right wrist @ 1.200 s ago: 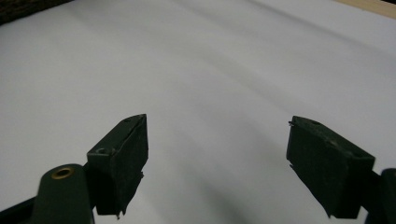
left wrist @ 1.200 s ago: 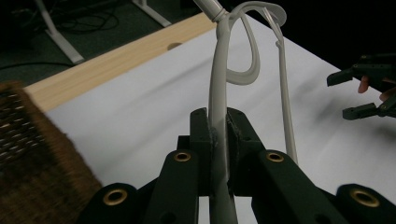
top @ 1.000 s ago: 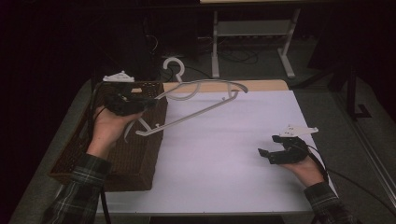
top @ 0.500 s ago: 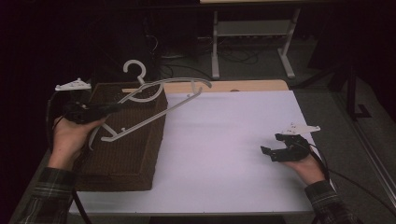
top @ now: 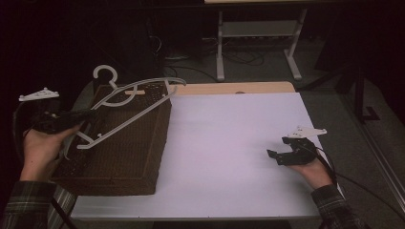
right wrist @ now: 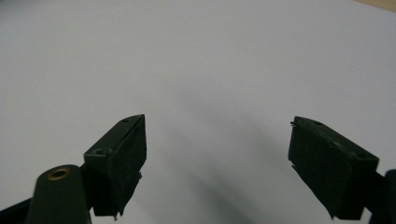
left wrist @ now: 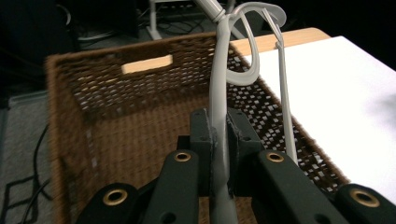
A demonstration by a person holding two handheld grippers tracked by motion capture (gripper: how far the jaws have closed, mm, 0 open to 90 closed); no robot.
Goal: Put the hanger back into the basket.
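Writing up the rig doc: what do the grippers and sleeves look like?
Both grippers, left gripper and right gripper, are black, with blocky jaws, brass-ringed screw holes and trailing black cables. Each carries a pale three-cornered plate on top. The sleeves are dark plaid.

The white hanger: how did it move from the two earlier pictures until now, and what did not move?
The left gripper, shut on the white hanger, carried it leftward, from the basket's right edge to over the wicker basket. The grip did not change. The right gripper stayed open on the white table, and the basket kept its place.
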